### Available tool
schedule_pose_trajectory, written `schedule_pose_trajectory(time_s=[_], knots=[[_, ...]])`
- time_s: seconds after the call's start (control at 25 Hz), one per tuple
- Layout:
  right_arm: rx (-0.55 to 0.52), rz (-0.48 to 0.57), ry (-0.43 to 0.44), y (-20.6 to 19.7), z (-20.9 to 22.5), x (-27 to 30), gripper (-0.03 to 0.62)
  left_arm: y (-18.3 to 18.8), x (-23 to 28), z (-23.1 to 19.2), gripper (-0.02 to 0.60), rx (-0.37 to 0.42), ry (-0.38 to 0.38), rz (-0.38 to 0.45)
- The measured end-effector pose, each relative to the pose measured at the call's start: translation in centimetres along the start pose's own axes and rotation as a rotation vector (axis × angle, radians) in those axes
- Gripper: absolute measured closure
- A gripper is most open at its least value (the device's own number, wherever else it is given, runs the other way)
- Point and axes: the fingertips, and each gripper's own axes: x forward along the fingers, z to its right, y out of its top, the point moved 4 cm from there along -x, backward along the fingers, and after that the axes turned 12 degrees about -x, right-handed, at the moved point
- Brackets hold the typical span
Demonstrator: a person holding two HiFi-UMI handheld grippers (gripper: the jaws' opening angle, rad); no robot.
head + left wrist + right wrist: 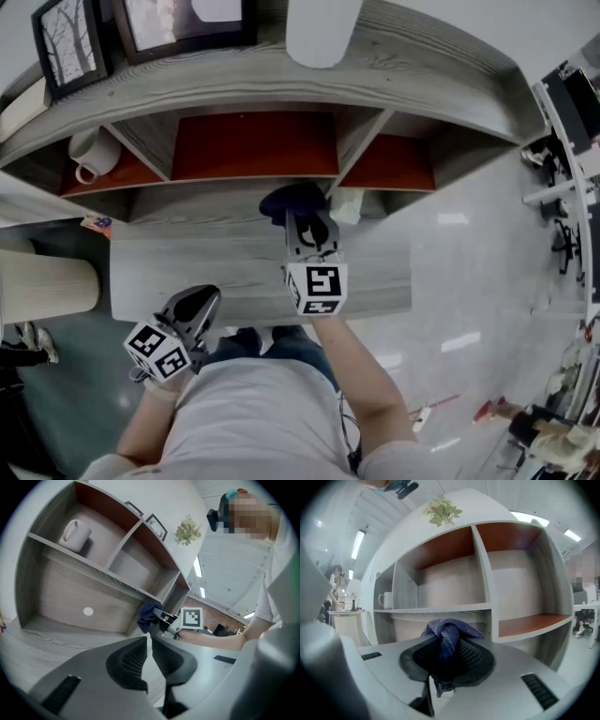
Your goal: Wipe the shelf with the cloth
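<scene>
A grey wooden shelf unit (253,84) with red-brown compartment backs stands before me. My right gripper (307,223) is shut on a bunched dark blue cloth (292,200), held over the low grey ledge (187,267) just in front of the middle divider. In the right gripper view the cloth (449,631) bulges out between the jaws of the right gripper (447,657), close to the shelf board (440,607). My left gripper (200,302) hangs lower left near my body, jaws together and empty. The left gripper (150,644) looks towards the cloth (148,616) from the side.
A white mug (94,155) sits in the left compartment, also the mug (75,534). Framed pictures (70,42) and a small plant (443,510) stand on top. A cream lampshade (42,286) is at far left. Shiny floor lies to the right.
</scene>
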Motion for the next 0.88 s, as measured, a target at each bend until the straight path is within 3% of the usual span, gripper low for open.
schedule_pose_trajectory(time_s=[0.36,0.6,0.88], knots=[[0.077,0.009,0.054,2.7,-1.0,-7.1,0.511,2.6,3.1,1.8,0.540,0.053,-0.067,0.028],[0.043,0.034,0.072,4.7,-0.9,-10.2,0.511,4.6,3.9,3.7,0.539,0.120,-0.111,0.036],[0.036,0.070,0.037,5.8,0.4,-11.4,0.511,6.3,4.3,5.4,0.540,0.198,-0.147,0.039]])
